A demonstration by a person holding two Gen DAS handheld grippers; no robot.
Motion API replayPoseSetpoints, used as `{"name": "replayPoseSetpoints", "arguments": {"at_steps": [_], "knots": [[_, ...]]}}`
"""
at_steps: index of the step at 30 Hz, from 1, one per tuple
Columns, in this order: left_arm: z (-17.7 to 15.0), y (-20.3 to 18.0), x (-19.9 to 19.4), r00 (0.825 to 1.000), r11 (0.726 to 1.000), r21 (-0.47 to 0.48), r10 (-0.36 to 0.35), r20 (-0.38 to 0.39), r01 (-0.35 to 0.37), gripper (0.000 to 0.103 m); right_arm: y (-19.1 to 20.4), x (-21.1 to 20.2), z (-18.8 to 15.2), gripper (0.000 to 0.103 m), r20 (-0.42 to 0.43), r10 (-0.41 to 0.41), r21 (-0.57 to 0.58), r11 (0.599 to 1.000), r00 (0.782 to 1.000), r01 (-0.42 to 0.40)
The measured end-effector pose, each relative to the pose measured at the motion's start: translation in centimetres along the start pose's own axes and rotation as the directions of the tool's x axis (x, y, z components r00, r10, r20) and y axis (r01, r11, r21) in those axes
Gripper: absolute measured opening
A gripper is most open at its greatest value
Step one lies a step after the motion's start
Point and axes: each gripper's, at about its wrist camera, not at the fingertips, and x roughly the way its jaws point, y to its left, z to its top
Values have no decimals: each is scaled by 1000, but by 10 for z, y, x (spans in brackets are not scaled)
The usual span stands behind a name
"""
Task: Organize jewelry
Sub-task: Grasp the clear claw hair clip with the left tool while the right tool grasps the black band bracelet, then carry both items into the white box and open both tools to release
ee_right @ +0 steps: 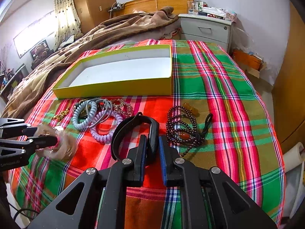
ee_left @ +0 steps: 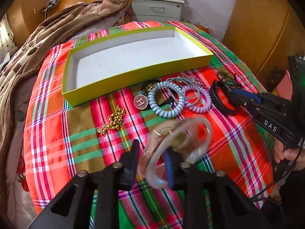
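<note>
Clear bangle (ee_left: 177, 145) clamped in left fingers (ee_left: 131, 160); right fingers (ee_right: 142, 152) grasp black band (ee_right: 133, 131).

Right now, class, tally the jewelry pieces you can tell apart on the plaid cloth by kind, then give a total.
Spiral coil bands: 2 (blue, lilac)
Clear bangles: 1, in the left gripper
Black bands: 1, in the right gripper
Gold chains: 1
Dark bead strands: 1
Round H pendants: 1
Total: 7; the tangle behind the coils is unclear.

left gripper (ee_left: 150, 164): black frame, silver screws, blue-padded fingers (ee_left: 169, 168) | right gripper (ee_right: 152, 158): same, white "DAS" lettering, black cable
</note>
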Motion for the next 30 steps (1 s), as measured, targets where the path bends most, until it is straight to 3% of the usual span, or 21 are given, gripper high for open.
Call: {"name": "replayPoseSetpoints", "arguments": {"at_steps": [13,23,30], "knots": [[-4,17,-15,995,982,-166,-77,68,88,19,-1,-13,6,13,42,16,12,1000,999,-17],[26,45,-35,991,974,-223,-3,133,33,19,2,-20,44,13,87,17,-10,1000,996,-17],[61,79,-29,985,953,-302,33,169,20,19,4,-7,85,13,105,10,-24,1000,994,-7]]}}
